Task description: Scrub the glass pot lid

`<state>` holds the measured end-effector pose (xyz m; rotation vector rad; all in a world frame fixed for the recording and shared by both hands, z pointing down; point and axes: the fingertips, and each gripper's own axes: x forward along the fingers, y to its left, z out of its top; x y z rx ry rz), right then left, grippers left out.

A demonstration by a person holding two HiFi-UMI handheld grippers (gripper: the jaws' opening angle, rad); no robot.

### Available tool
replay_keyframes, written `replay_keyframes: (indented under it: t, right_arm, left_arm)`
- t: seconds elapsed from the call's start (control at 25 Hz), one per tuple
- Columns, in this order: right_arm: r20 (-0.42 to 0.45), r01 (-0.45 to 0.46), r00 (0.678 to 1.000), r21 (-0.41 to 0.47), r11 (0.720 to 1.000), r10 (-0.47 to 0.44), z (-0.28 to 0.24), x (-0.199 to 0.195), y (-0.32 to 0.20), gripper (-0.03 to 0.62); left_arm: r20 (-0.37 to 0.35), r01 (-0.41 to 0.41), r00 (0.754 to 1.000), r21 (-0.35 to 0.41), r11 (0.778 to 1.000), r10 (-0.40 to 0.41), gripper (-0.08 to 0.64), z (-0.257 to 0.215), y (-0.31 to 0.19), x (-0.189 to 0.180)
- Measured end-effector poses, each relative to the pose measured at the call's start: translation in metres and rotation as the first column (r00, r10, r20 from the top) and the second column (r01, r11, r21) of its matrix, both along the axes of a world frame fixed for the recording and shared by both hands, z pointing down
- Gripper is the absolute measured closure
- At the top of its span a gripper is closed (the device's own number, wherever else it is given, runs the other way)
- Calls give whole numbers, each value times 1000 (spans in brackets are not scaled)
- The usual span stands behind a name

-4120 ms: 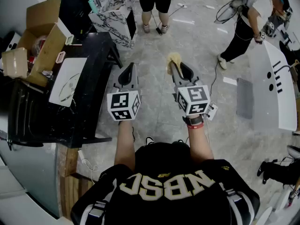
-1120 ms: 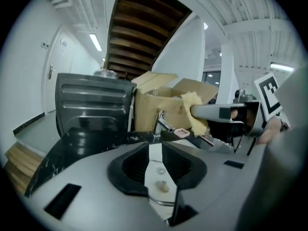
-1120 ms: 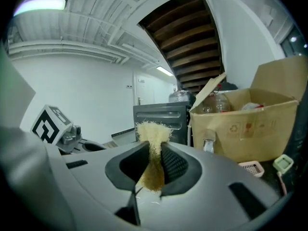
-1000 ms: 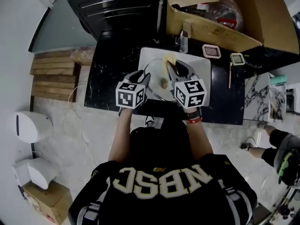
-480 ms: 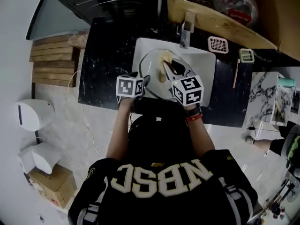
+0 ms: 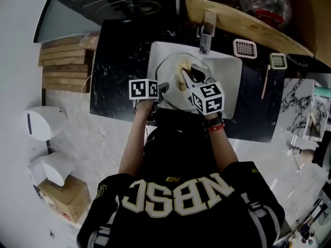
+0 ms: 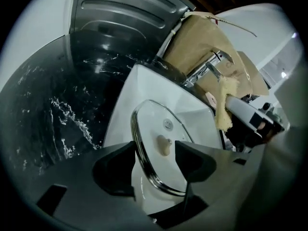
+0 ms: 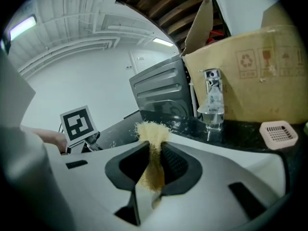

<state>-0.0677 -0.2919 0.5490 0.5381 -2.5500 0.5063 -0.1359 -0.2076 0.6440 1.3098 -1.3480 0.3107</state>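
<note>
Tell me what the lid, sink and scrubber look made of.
Lid: clear glass, since the white sink shows through it, with a shiny metal rim. Sink: glossy white, probably ceramic, though the look leaves that open. Scrubber: yellow, matte, frayed fibres at its tip; likely a fibrous sponge or cloth.

The black marble counter bears a white sink, a cardboard box and a small strainer.
</note>
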Motion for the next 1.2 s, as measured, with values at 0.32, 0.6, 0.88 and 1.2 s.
replay_keyframes:
  t: [0.32, 0.6, 0.88, 1.2]
  right_arm:
    - [6, -18, 1000, -13, 1000, 18, 7, 8, -6, 518]
    - [7, -33, 999, -27, 999, 33, 13, 20, -5, 518]
    - [-4, -47, 999, -43, 998, 47, 23, 31, -4, 518]
    - [-43, -23, 999, -76, 997, 20, 50, 34, -4, 518]
  left_arm:
    - [235, -140, 954, -206, 969, 187, 292, 36, 10, 6]
    - [308, -130, 923, -311, 942, 229, 428, 54, 17, -4]
    - [195, -9, 980, -179, 984, 45, 486, 42, 11, -8]
    - [147, 20, 989, -114, 993, -3, 497, 33, 6, -6]
